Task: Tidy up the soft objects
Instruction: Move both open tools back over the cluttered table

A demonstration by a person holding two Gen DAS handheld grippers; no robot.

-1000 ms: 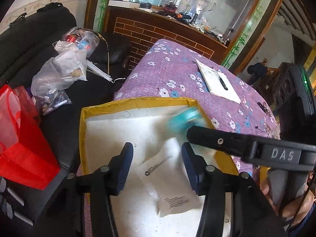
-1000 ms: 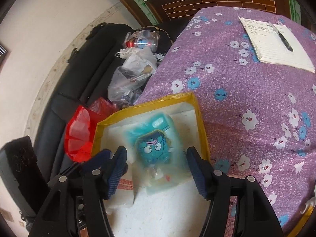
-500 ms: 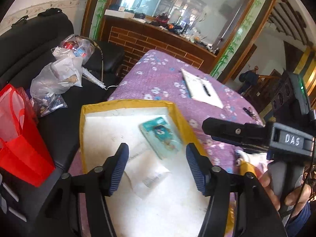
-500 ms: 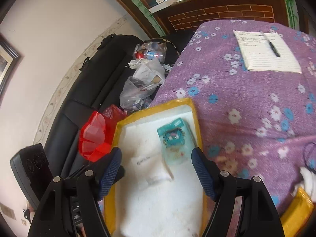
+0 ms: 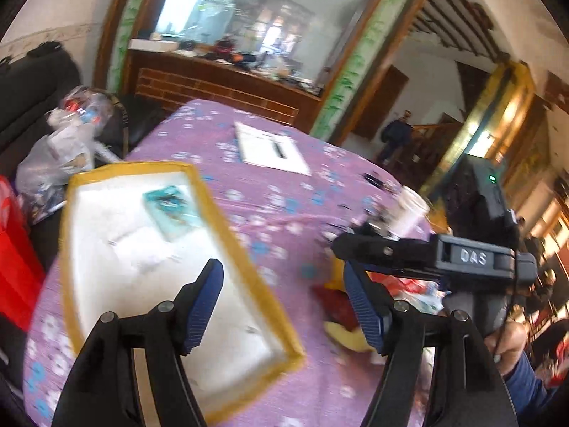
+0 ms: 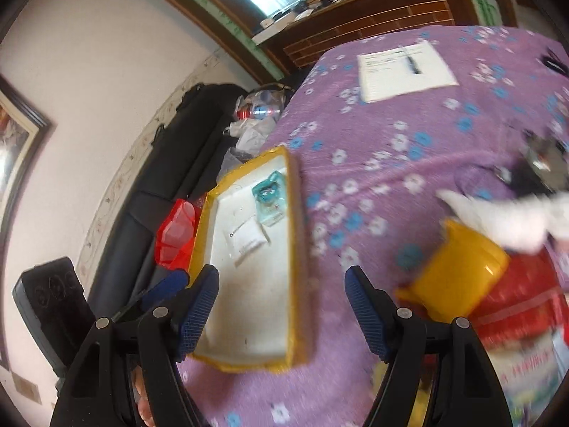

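Tongs number two, one in each hand, and both stand released with nothing between their blue pads: the left gripper (image 5: 282, 299) has just been spreading its jaws over the near corner of the tray, and the right gripper (image 6: 282, 307) has likewise widened over purple cloth beside the tray's right wall. Both point downward at a slant toward the table; in the left view the right tool crosses the frame level, and one hand (image 5: 506, 338) in a blue sleeve grips its handle. One yellow-rimmed tray (image 6: 297, 249) with a white floor sits on the flowered tablecloth (image 6: 391, 124). In it lie two things: one teal packet with a cartoon face (image 6: 269, 197), long axis running along the tray's length toward its far end, and one white slip (image 6: 247, 240) just nearer. Right of the tongs, blurred, are one yellow cup (image 6: 458, 272) and red packaging (image 6: 522, 306). One notepad (image 6: 405, 71) with one pen lies far back.
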